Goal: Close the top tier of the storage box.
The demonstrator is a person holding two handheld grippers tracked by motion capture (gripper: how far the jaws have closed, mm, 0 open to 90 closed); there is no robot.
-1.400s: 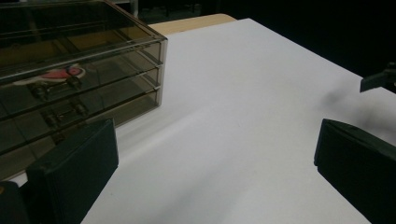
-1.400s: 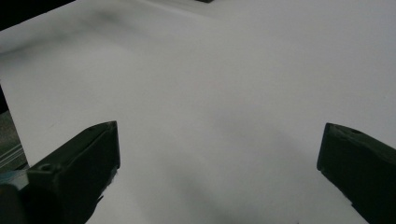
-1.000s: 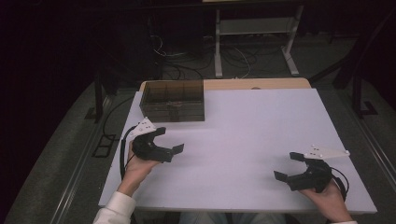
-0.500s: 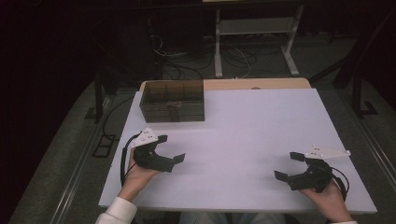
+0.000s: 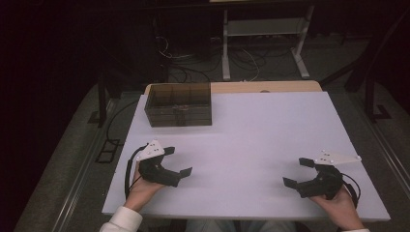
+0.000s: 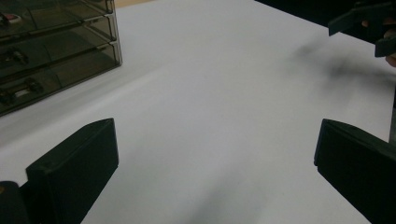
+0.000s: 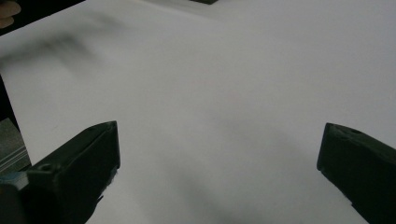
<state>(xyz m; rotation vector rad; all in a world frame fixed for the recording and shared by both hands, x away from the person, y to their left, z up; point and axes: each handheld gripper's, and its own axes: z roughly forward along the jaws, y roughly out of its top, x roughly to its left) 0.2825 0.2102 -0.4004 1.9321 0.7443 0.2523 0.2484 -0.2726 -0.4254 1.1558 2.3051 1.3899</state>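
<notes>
Moved: left gripper (image 5: pixel 177 161) has drawn back toward the table's near edge
Grippers: both wide, empty — right gripper (image 5: pixel 296 172) resting
Drawer box (image 5: pixel 179 105): far-left, well apart
Advice: approach a drawer front squarely — slowly

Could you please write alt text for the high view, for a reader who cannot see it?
A person's hands hold two open black claws, left claw and right claw, low over a white table, gripping nothing. A smoky clear drawer box stands at the table's far left.
</notes>
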